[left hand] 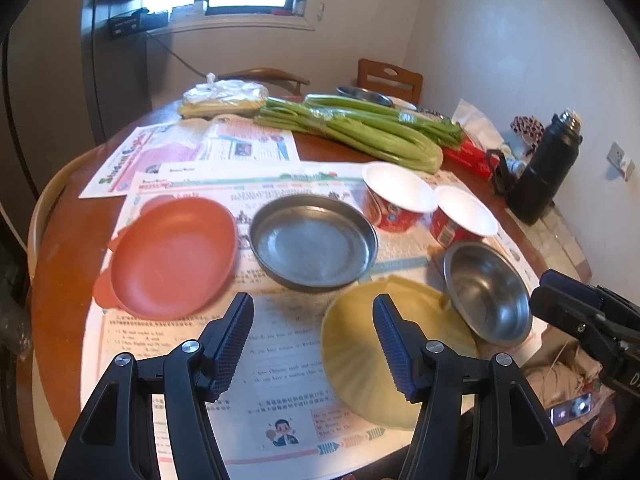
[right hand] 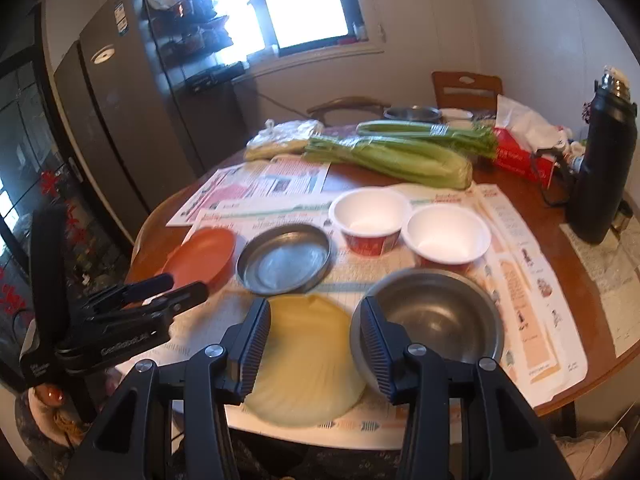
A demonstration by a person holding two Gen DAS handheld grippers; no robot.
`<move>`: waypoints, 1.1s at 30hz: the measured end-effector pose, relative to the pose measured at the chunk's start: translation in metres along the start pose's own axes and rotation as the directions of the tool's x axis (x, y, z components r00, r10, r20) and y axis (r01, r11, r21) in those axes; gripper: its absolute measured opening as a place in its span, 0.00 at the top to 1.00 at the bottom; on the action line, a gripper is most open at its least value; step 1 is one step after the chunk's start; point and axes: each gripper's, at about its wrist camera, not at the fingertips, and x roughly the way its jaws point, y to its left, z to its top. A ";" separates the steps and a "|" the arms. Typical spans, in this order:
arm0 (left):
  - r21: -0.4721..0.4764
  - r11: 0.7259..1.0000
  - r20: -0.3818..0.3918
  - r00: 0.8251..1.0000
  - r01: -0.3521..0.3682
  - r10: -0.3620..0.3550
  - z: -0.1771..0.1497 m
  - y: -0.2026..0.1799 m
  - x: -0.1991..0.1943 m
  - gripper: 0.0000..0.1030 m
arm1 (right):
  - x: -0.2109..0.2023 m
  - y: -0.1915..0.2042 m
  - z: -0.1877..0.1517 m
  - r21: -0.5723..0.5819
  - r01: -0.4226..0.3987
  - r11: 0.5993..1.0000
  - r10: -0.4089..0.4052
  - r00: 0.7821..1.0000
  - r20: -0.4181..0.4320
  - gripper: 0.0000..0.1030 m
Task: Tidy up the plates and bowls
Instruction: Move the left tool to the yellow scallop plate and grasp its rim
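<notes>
On the newspaper-covered round table lie an orange plate, a flat metal dish, a yellow plate and a steel bowl whose rim rests on the yellow plate. Behind them stand two red paper bowls. My left gripper hovers open over the newspaper, between the orange and yellow plates, holding nothing. My right gripper hangs open above the yellow plate, its right finger near the rim of the steel bowl, and nothing is gripped.
Celery bunches, a bagged food packet, a red tissue box and a tall black flask crowd the table's far side. Another metal bowl sits at the back. Chairs ring the table, and a fridge stands at the left.
</notes>
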 end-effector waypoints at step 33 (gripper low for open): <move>0.081 0.997 -0.124 0.992 0.001 0.009 -0.011 -0.011 0.066 0.38 | 0.060 -0.018 -0.072 0.096 0.042 0.995 -0.021 0.978 -0.207 0.55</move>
